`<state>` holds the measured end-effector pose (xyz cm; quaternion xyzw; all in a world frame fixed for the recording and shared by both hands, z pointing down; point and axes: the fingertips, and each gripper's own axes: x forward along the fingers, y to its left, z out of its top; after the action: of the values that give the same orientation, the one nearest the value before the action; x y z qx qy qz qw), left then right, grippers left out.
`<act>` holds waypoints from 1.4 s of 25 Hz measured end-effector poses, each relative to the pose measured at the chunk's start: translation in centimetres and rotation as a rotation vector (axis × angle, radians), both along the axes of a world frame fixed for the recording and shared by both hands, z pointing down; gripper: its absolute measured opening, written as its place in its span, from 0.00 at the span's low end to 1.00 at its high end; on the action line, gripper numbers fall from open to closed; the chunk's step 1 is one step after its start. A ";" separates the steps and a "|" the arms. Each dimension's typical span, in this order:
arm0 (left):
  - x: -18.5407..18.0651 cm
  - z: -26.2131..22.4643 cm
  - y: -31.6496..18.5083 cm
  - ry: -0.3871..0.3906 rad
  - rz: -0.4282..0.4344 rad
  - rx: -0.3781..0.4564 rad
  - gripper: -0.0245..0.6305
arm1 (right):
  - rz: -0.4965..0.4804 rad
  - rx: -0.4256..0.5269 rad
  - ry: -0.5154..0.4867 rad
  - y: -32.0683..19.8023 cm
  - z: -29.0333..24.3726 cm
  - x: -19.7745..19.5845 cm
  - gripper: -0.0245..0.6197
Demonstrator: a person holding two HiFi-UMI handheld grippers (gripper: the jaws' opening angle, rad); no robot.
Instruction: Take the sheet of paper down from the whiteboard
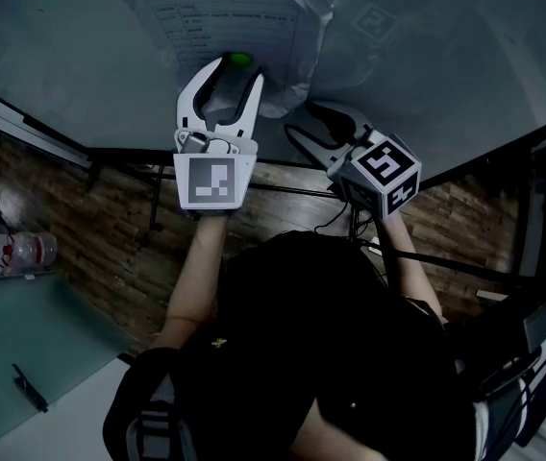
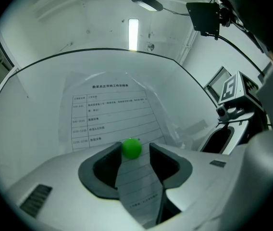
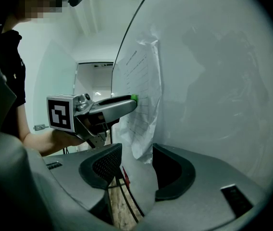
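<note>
The person's dark shirt (image 1: 331, 353) is filling the bottom of the head view. Beyond it, the smooth, glossy whiteboard (image 1: 446, 65) is carrying the sheet of paper (image 1: 225, 17) — thin, crinkled, printed with a ruled table. The grey right gripper (image 3: 136, 150) is gaping open at the sheet's lower corner. The white left gripper (image 1: 235, 70) is standing open too — a small round green magnet (image 2: 131, 148) is sitting between its tips, unsqueezed.

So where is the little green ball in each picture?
Head view: the green ball sits top centre, between the left tongs' tips.
Left gripper view: low centre, between those tips.
Right gripper view: left of centre, at the left tongs' end.
Shared landmark: the sheet of paper on the whiteboard, under the ball in every view.
</note>
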<state>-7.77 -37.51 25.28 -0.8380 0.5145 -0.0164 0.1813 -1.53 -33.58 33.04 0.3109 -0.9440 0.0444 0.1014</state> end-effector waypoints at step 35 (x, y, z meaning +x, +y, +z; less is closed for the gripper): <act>-0.6 -0.1 -0.2 -0.051 -0.055 0.023 0.25 | -0.047 -0.036 -0.176 -1.1 -1.8 -1.2 0.34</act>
<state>-8.38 -37.73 25.13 -0.8208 0.5326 -0.0370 0.2033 -2.72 -34.68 31.24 0.2816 -0.9553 0.0861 0.0245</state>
